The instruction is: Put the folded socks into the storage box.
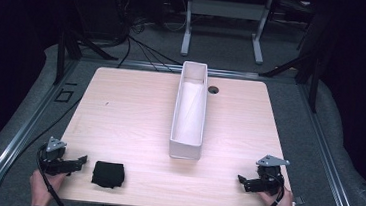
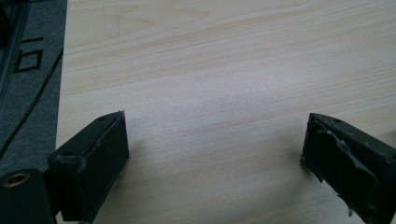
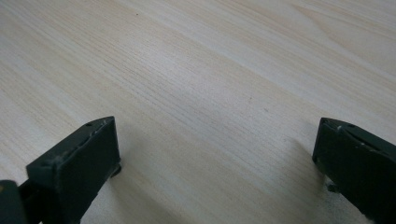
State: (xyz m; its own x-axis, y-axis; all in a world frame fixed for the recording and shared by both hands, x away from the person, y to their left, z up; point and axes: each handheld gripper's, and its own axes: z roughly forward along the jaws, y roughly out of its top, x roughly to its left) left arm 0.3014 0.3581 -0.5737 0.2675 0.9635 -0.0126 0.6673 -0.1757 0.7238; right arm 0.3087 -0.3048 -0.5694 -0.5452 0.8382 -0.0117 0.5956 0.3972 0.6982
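At the near left corner: left gripper (image 1: 81, 161) was held low over the table (image 1: 130, 113), jaws spread wide, holding nothing.
Near right corner: right gripper (image 1: 241, 180) likewise spread wide and empty.
Black cloth (image 1: 108, 174): one, folded, just right of the left gripper, apart from it.
White box (image 1: 189, 111): one, long, open-topped, centre to far.
Gripper views: bare wood between the jaws; high view alone showed cloth and box.

Pale matt wood-grain table (image 1: 134, 119), matt white box (image 1: 185, 146), soft black cloth (image 1: 108, 174)
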